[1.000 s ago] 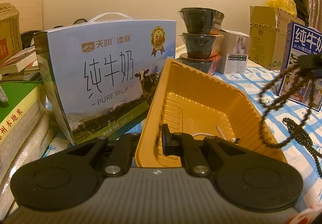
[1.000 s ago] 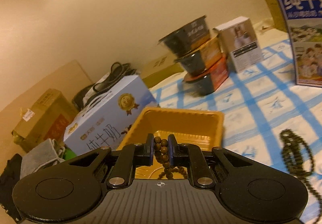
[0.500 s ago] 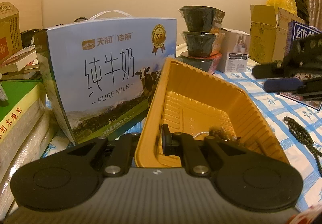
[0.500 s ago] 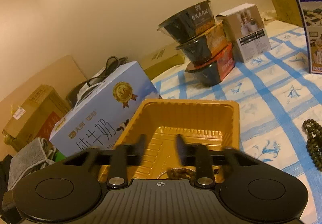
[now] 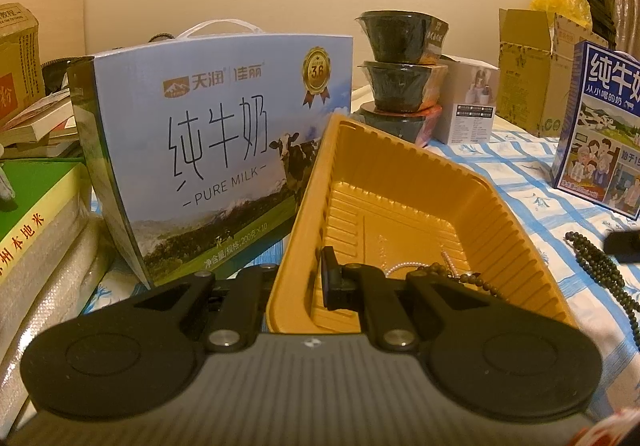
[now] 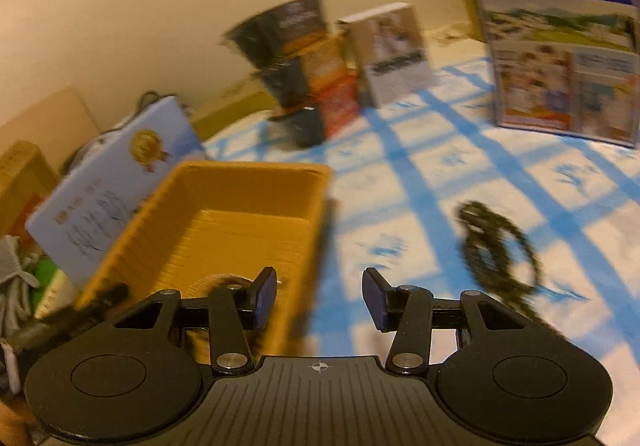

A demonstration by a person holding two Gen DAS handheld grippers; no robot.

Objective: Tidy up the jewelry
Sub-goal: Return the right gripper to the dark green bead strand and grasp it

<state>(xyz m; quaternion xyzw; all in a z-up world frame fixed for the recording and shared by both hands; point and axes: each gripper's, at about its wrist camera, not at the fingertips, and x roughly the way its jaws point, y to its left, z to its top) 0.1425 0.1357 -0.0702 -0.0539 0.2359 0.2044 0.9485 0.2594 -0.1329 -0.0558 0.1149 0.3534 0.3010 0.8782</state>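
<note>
Right gripper [image 6: 319, 298], jaws parted and empty, faces the dark bead necklace [image 6: 496, 242] lying loose on the checked cloth [image 6: 400, 173]; we judge it light, limp, best pinched across bunched strands.

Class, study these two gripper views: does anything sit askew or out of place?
Yes. The yellow tray is tipped up: the left gripper is clamped on its near wall, so the brown bead string lies at the low end. A dark bead necklace lies outside it, on the checked cloth.
</note>
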